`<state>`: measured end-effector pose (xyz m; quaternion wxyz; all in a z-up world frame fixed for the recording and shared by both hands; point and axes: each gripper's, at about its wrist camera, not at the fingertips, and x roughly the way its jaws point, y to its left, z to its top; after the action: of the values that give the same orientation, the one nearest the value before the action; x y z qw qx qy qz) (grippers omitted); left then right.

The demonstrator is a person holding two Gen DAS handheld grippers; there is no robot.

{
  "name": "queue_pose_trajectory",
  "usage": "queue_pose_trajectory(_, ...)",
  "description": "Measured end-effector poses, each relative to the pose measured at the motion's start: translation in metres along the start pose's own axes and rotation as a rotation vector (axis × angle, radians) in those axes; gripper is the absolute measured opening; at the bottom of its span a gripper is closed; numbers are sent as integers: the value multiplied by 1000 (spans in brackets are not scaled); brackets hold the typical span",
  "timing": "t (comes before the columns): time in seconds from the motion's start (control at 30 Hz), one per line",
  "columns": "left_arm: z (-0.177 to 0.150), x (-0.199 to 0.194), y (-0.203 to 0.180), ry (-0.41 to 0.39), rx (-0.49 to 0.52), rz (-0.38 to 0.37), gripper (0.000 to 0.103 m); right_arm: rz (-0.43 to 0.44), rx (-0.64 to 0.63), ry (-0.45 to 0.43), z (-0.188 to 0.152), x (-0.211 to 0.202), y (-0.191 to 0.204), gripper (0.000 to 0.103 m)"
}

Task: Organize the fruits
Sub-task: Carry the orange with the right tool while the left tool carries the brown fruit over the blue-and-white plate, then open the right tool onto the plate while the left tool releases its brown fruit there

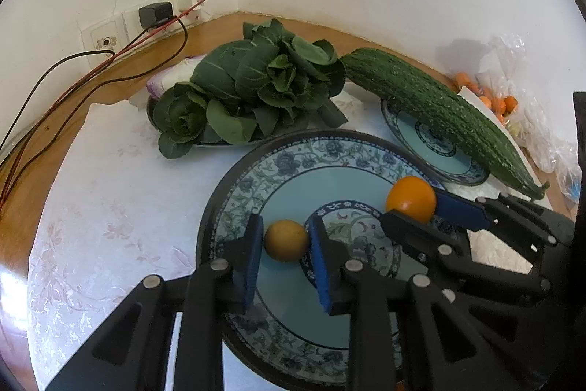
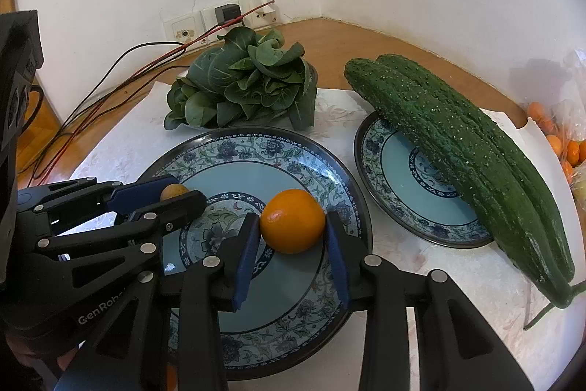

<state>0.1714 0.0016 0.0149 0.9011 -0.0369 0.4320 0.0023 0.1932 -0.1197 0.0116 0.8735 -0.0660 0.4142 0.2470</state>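
A large blue floral plate [image 1: 256, 171] [image 2: 238, 141] lies on the pale flowered cloth. Over its left middle my left gripper [image 1: 285, 221] [image 2: 185, 189] is shut on a small yellow-orange fruit [image 1: 285, 241] [image 2: 173, 191], blue pads against both its sides. Over the plate's centre my right gripper [image 2: 292, 216] [image 1: 412, 205] is shut on a bigger orange [image 2: 292, 221] [image 1: 411, 194], which sits between its blue pads. Both fruits are low over the plate; whether they rest on it I cannot tell.
A second floral plate [image 2: 395, 171] to the right bears long green gourds [image 2: 468, 149]. Leafy greens [image 2: 241, 87] sit on a dish behind. A plastic bag of small oranges [image 2: 564, 141] lies at the far right. Cables [image 1: 73, 90] run from wall sockets [image 1: 146, 21] at back left.
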Motion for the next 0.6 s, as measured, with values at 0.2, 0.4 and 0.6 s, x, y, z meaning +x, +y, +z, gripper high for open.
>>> queue_pose_trajectory(0.2, -1, -1, 1, -3, -4, -1, 28, 3, 2, -1, 0, 0, 0, 38)
queue_pose_trajectory(0.4, 0, -5, 4, -5, -18, 9, 39, 9, 15, -13, -1, -6, -3, 46)
queue_pose_trajectory(0.6, 0, -15, 4, 15, -23, -3, 43, 12, 13, -9, -2, -19, -5, 58)
